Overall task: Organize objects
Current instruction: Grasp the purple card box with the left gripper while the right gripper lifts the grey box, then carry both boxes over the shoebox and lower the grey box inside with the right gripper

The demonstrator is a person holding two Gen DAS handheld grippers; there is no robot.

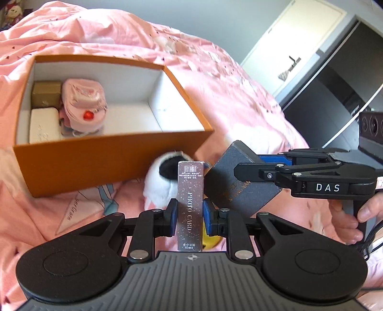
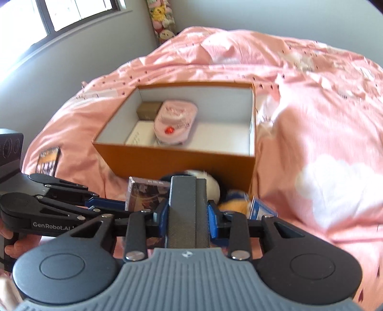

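Pink printed duvet (image 2: 311,79) covers the bed, rumpled, with white cloud shapes toward its right side. Window (image 2: 71,12) at top left of the right wrist view, bright daylight, grey wall below it. Stack of plush toys (image 2: 162,16) stands against the wall at the far edge of the bed. Left wrist view: white door (image 1: 299,40) at upper right, dark cabinet (image 1: 335,95) just beside it.

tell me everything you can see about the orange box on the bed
The orange box is an open, lidless cardboard rectangle with white inside walls. It sits flat on the pink blanket. At one end lie a gold box, a white box and a pink pouch; the rest is bare. A plush toy rests beside its near wall.
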